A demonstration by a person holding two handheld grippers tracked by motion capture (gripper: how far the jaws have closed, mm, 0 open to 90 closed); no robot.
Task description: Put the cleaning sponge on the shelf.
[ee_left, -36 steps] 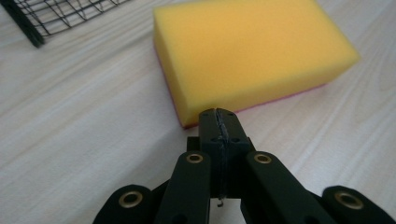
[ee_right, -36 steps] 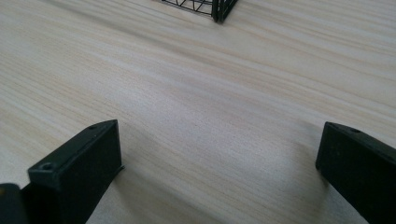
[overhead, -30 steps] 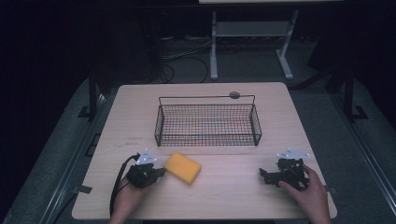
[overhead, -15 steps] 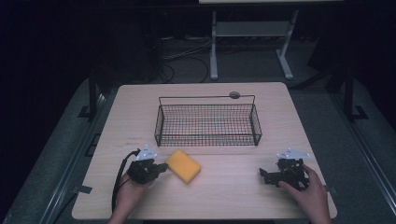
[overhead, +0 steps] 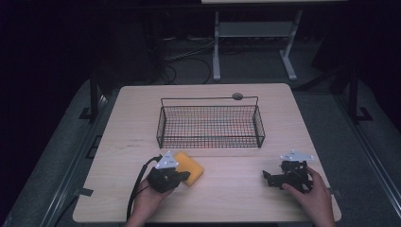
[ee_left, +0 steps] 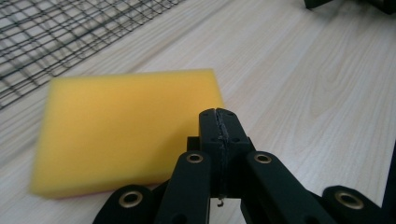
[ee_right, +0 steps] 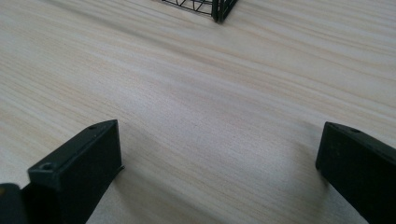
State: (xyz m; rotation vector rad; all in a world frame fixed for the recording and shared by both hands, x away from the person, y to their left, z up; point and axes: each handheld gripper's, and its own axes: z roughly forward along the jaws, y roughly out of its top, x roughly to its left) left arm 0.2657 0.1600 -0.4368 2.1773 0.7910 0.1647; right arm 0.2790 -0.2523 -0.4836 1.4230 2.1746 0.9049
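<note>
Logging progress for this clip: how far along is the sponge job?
Nothing looks done: the yellow sponge lies flat on the table, outside the wire basket. In hand: the left gripper, jaws shut, is at the sponge's edge. Gripping and moving it are left. The right gripper is open.

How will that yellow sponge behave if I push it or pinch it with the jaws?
The yellow sponge looks like soft foam, so it will probably squash under a pinch and weigh little. It lies flat on the table, so it should slide rather than roll or tip. Its matte surface seems unlikely to slip.
</note>
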